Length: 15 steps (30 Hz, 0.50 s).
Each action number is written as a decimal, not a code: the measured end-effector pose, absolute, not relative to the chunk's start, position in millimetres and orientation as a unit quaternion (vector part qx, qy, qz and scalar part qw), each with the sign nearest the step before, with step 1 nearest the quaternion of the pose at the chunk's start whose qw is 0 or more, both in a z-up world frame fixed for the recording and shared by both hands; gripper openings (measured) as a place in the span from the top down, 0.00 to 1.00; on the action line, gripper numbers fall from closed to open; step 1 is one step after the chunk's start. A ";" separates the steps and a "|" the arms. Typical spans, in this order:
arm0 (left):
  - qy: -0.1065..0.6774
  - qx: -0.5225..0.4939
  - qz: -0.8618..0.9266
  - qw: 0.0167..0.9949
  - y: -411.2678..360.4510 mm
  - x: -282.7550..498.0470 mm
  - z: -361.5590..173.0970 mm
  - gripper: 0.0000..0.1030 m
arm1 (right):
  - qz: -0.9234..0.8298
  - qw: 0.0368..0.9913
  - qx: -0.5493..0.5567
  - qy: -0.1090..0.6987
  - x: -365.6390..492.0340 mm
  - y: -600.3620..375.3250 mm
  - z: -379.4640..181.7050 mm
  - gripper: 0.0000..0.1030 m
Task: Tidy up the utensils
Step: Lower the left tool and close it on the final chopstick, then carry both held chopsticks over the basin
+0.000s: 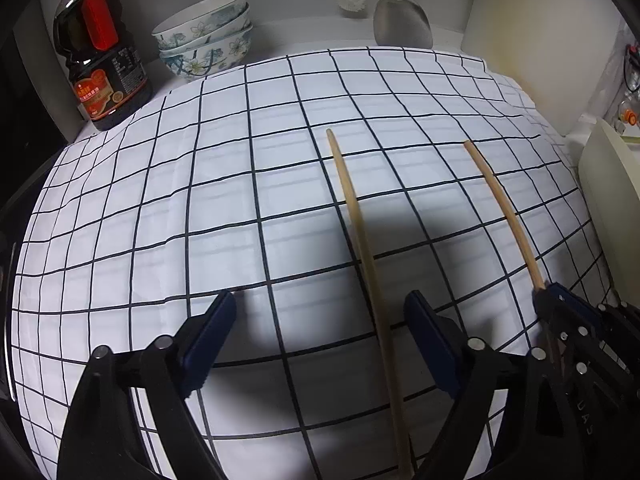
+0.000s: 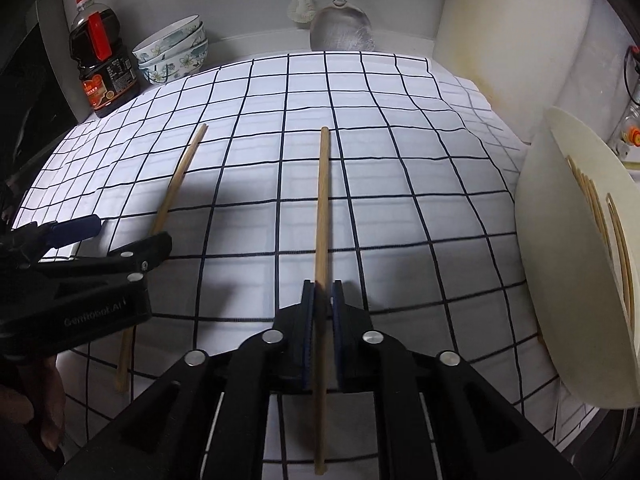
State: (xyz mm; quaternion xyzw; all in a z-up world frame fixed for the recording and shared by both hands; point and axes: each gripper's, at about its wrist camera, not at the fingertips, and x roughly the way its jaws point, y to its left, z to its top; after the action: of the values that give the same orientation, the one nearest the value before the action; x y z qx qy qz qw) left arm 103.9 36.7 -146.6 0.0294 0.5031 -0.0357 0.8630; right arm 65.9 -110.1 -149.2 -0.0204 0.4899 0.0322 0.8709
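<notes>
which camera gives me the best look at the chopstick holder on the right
The right wrist view: the holder shows its cream wall and open top, with chopsticks already standing inside. The left wrist view catches only a cream sliver of the holder at the right edge, contents hidden.

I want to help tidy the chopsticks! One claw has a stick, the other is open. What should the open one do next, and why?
Probably close the left gripper on the loose chopstick lying on the checked cloth between its open jaws. The right gripper already pinches the other chopstick.
</notes>
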 end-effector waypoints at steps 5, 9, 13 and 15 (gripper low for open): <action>0.496 0.032 -0.044 0.867 30.0 101.6 -142.8 0.46 | 0.038 0.872 -0.030 0.486 70.5 -105.2 -150.4 0.86; 0.498 0.025 -0.047 0.866 28.3 99.7 -138.8 0.91 | 0.048 0.872 -0.039 0.485 70.5 -102.1 -151.1 0.94; 0.502 0.026 -0.049 0.863 27.5 98.2 -138.4 0.93 | 0.057 0.870 -0.012 0.490 69.1 -110.9 -150.2 0.94; 0.508 0.022 -0.051 0.860 27.2 95.8 -137.4 0.93 | 0.057 0.869 0.005 0.491 65.3 -116.6 -147.4 0.94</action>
State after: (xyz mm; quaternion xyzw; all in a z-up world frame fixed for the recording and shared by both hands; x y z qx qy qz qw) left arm 95.8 27.2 -137.4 0.0216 0.5077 -0.0510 0.8597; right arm 65.3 -116.6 -147.4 0.0051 0.4909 0.0568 0.8693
